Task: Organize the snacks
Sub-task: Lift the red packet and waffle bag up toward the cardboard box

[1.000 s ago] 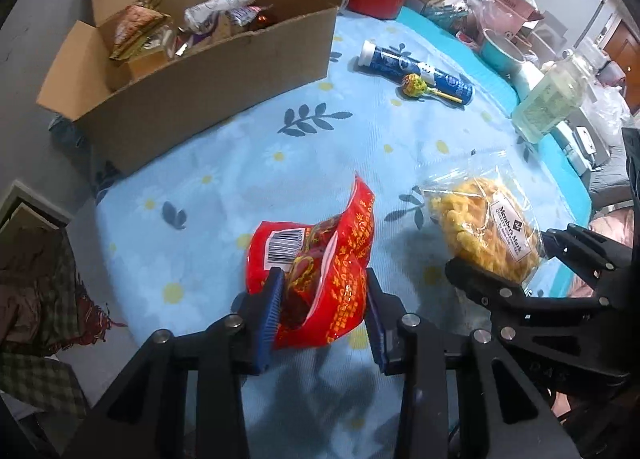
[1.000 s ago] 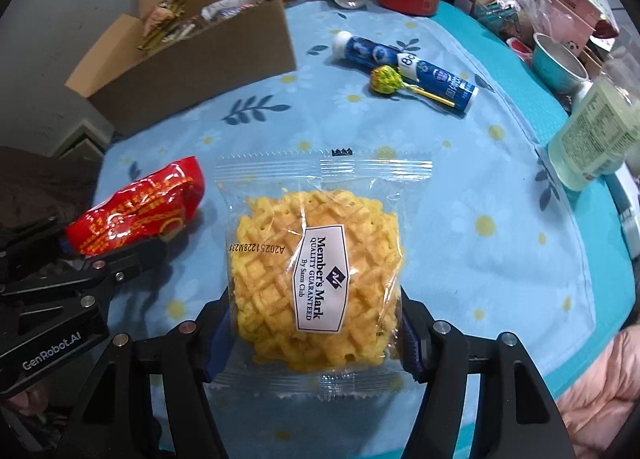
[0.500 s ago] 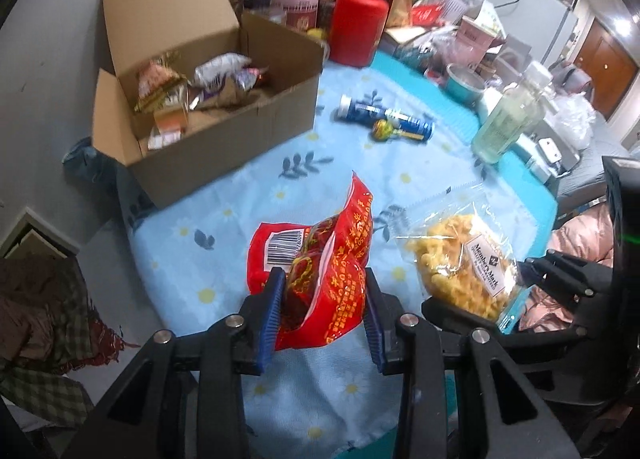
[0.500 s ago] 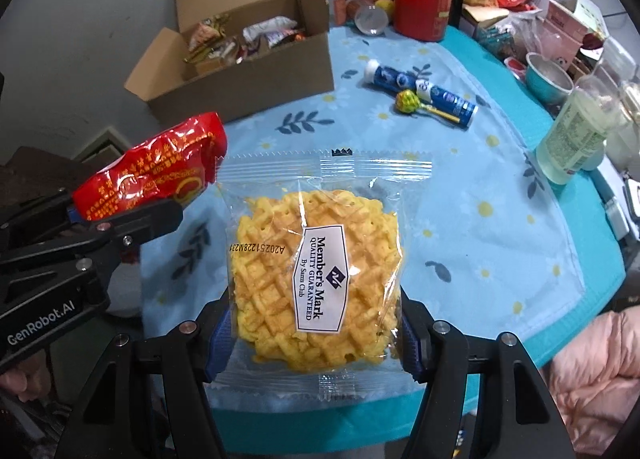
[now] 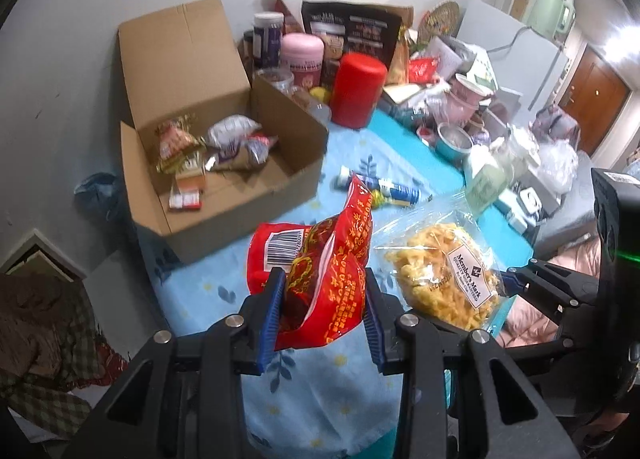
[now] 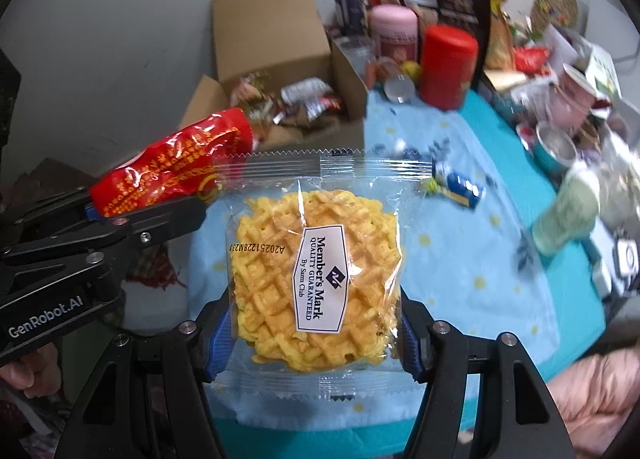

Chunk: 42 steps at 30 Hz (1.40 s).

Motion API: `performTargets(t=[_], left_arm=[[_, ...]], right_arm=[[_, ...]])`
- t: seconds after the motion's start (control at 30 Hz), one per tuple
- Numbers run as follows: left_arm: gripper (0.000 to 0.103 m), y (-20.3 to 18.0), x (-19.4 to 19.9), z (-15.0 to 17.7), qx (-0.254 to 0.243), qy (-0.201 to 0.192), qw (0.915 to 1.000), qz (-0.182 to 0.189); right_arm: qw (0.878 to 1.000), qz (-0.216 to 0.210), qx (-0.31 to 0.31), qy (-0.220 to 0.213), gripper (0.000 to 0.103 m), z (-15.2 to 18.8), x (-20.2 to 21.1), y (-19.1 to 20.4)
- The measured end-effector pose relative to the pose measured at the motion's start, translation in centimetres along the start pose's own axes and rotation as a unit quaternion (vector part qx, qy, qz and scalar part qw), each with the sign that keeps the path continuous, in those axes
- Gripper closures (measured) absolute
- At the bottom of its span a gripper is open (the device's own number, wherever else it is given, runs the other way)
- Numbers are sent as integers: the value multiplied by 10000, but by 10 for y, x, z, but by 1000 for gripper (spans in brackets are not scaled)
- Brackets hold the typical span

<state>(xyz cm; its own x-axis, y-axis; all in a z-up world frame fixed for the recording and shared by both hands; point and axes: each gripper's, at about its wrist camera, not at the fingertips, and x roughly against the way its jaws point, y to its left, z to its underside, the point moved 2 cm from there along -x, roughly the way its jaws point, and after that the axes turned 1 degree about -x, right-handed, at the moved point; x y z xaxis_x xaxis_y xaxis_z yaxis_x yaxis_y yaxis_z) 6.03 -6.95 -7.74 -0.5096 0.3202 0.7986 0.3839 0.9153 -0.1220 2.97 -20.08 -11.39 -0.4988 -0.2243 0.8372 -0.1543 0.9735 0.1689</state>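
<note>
My left gripper (image 5: 322, 299) is shut on a red snack packet (image 5: 320, 259) with a barcode, held in the air above the table's near edge. To its right, my right gripper (image 6: 316, 327) is shut on a clear bag holding a yellow waffle cracker (image 6: 316, 271). That red packet (image 6: 172, 167) and the left gripper's fingers (image 6: 160, 219) show at the left of the right wrist view. An open cardboard box (image 5: 224, 163) with several wrapped snacks inside stands at the table's far left. A blue tube (image 5: 396, 189) and a lollipop lie on the blue floral cloth (image 5: 320, 399).
A red canister (image 5: 358, 89), a pink jar (image 5: 302, 55) and dark packages stand behind the box. A pale green bottle (image 6: 568, 215), a teal bowl (image 6: 554, 147) and cups crowd the right side. A pink sleeve (image 6: 596, 395) is at lower right. Checked cloth lies on the floor at left.
Both grippers have risen with their packets, away from the tablecloth. The views have tilted up, so the box's inside and the back wall now show.
</note>
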Motion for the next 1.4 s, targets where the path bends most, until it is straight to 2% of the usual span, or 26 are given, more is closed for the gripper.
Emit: performTargets(t=[0.4, 0.83, 1.1, 1.4], left_arm=[[67, 26, 2, -57, 174, -334, 9993, -56], [67, 60, -22, -120, 378, -570, 9974, -224], [67, 90, -59, -148, 655, -542, 9960, -265], [67, 131, -110, -164, 978, -446, 9924, -600]], right_arm=[[9993, -163, 242, -231, 37, -69, -3, 3], [9968, -202, 625, -463, 37, -147, -26, 6], [9949, -261, 858, -469, 37, -195, -67, 7], [9924, -312, 1165, -251, 37, -232, -133, 7]])
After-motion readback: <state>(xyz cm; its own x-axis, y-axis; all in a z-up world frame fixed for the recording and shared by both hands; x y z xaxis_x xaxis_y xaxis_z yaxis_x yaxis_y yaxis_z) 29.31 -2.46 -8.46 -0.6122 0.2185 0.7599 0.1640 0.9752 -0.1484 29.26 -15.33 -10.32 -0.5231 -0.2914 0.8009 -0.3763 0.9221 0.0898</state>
